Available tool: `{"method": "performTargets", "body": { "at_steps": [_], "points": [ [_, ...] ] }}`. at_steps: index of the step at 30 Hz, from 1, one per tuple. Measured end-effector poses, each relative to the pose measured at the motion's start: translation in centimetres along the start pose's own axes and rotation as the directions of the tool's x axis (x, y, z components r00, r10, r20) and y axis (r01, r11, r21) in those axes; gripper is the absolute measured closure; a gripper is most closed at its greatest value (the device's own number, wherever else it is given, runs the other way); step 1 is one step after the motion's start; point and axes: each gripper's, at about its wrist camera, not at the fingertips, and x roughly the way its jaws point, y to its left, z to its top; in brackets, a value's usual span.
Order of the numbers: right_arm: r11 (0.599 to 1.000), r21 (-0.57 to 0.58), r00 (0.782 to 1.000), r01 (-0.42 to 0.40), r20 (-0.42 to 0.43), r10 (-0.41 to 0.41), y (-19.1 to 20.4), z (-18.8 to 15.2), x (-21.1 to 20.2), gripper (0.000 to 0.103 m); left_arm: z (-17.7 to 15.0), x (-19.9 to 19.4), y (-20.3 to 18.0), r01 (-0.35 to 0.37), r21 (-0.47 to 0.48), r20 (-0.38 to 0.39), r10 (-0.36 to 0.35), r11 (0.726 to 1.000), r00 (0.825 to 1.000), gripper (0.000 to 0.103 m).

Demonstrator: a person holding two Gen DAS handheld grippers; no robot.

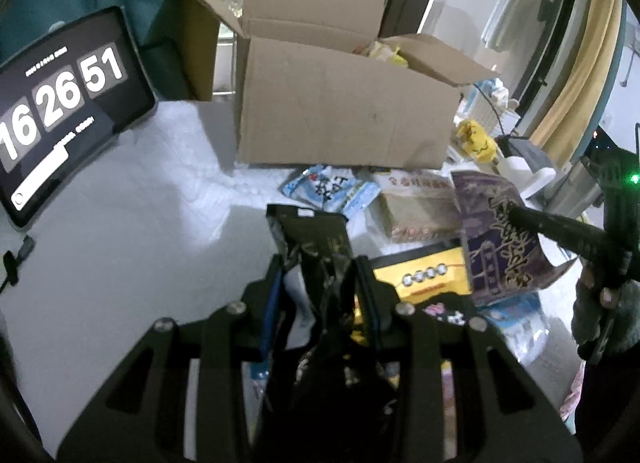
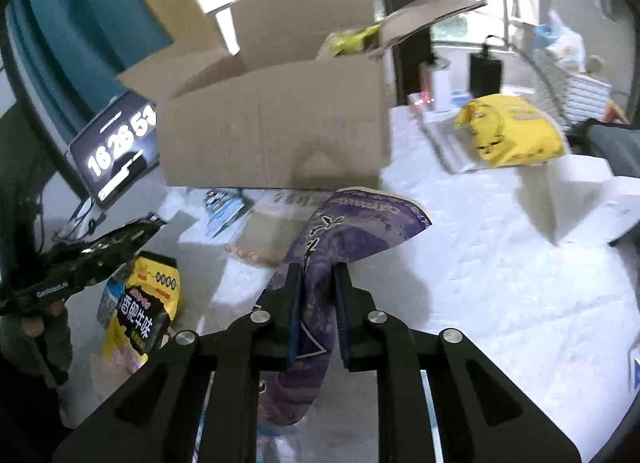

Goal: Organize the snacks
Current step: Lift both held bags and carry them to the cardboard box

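My left gripper [image 1: 319, 263] is shut on a black snack packet [image 1: 312, 239], lifted above the white table [image 1: 140, 263]; the same packet [image 2: 120, 237] shows at the left of the right wrist view. A purple snack bag [image 2: 340, 231] is pinched in my right gripper [image 2: 318, 269], also raised; in the left wrist view this purple bag [image 1: 500, 247] hangs at the right. An open cardboard box [image 1: 340, 103] stands behind, with yellow packets inside [image 2: 352, 39]. On the table lie a yellow-black bag [image 2: 148, 303], a blue-white packet [image 1: 332, 187] and a tan packet [image 1: 416, 207].
A tablet showing a clock [image 1: 60, 103] leans at the left. A yellow bag [image 2: 512, 131] and a white block [image 2: 580, 191] sit to the right of the box. A person's hand [image 1: 600, 303] holds the right tool. Window and curtains stand behind.
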Motion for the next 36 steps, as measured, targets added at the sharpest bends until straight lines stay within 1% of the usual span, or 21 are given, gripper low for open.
{"method": "performTargets", "body": {
  "at_steps": [7,8,14,25,36],
  "points": [
    [0.999,0.039,0.997,0.021,0.067,-0.024,-2.3,0.3,-3.1,0.087,0.9,-2.2,-1.1,-0.007,0.014,0.048,0.006,1.0,0.999,0.067],
    [0.999,0.041,0.997,0.023,0.078,-0.026,-2.1,0.5,-3.3,0.087,1.1,-2.4,-1.3,-0.008,0.015,0.053,0.007,1.0,0.999,0.067],
    [0.999,0.045,0.992,0.0,0.128,-0.006,-2.6,1.7,-4.8,0.087,2.7,-3.4,-2.3,-0.01,0.028,0.085,0.007,1.0,0.996,0.067],
    [0.999,0.034,0.985,-0.039,0.167,0.033,-3.1,4.3,-4.9,0.087,6.0,-4.5,-3.4,-0.014,0.054,0.139,0.007,0.998,0.99,0.067],
    [0.998,-0.02,0.977,-0.065,0.201,0.068,-2.6,8.3,-3.5,0.087,10.1,-3.6,-3.6,-0.02,0.08,0.186,0.005,0.997,0.982,0.067]
  ]
}}
